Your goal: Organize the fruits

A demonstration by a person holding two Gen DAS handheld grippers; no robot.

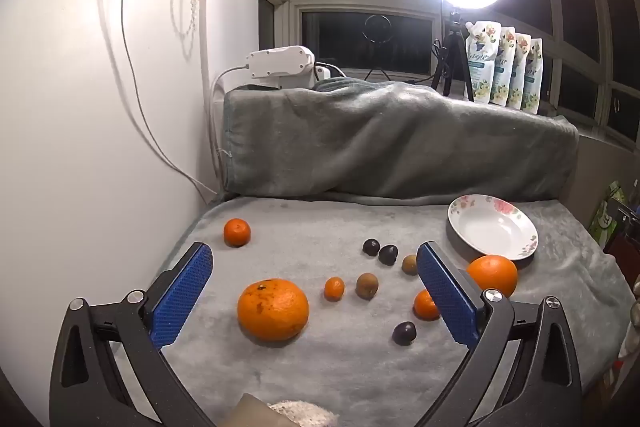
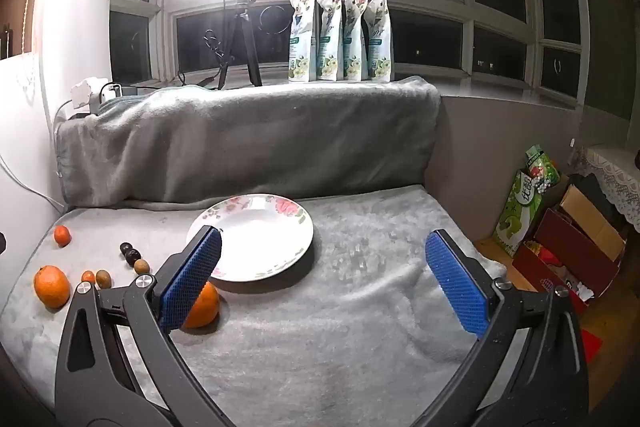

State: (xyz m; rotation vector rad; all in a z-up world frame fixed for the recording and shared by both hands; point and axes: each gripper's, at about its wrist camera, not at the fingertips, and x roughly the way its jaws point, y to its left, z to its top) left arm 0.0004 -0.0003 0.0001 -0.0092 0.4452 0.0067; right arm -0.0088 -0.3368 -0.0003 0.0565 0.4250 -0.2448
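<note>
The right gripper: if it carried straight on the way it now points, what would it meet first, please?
Probably the bare grey blanket, just right of the floral plate. The right gripper is open and empty; the orange sits outside its left finger. Depth is uncertain.

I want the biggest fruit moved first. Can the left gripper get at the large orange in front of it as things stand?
Probably yes. The left gripper has its jaws wide open and empty, and the large orange lies on the grey blanket between them. Nothing covers it; the small orange beside it sits apart.
</note>
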